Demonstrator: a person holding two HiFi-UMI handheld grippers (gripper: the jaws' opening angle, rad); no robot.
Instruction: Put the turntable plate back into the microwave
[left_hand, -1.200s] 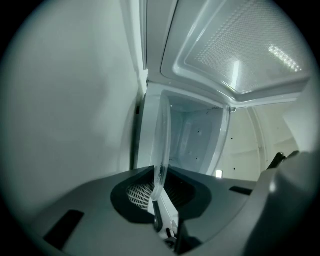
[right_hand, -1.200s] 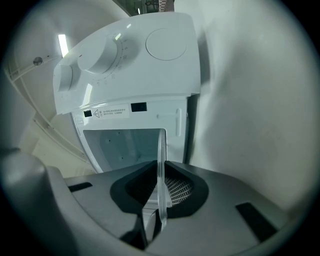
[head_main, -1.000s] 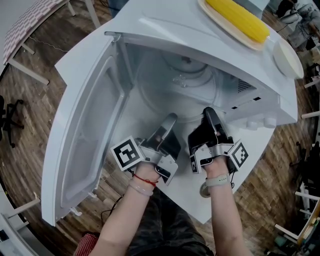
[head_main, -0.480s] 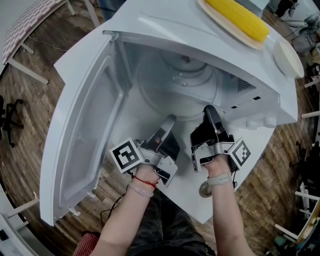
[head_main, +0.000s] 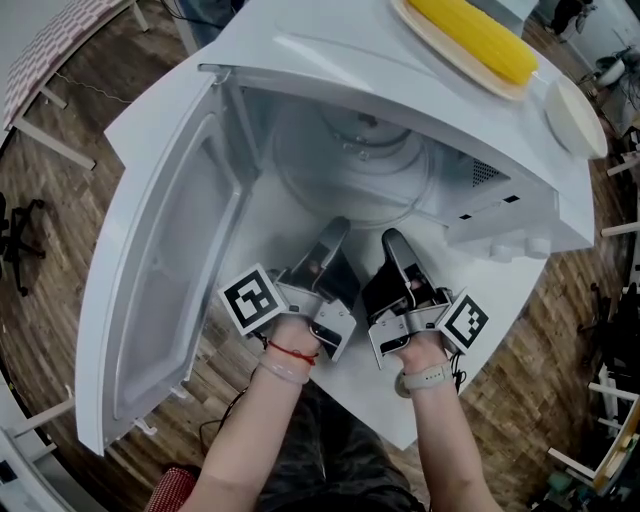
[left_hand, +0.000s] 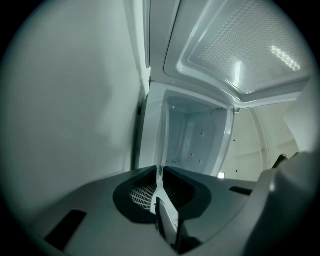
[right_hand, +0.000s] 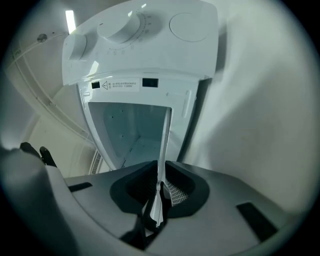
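the clear round glass turntable plate (head_main: 350, 185) sits in the open cavity of the white microwave (head_main: 330, 60), its near rim at the mouth of the opening, where both grippers hold it. whether it rests on the cavity floor cannot be told.

the left gripper (head_main: 337, 230) reaches in from the near left. in the left gripper view, the left gripper (left_hand: 161, 187) has its two jaws closed on the thin glass edge of the plate (left_hand: 162, 135), which runs up edge-on between them. the right gripper (head_main: 392, 242) is just beside it to the right. in the right gripper view, the right gripper (right_hand: 161, 189) is likewise clamped on the plate's edge (right_hand: 164, 140), with the microwave's round control knobs (right_hand: 122, 27) above.

the white microwave door (head_main: 170, 270) stands swung wide open to the left. on top of the microwave lies a yellow corn cob (head_main: 470, 35) on a tan oval plate (head_main: 425, 35), and near it to the right a small white round dish (head_main: 577, 117). brown wooden floor (head_main: 60, 200) shows around.
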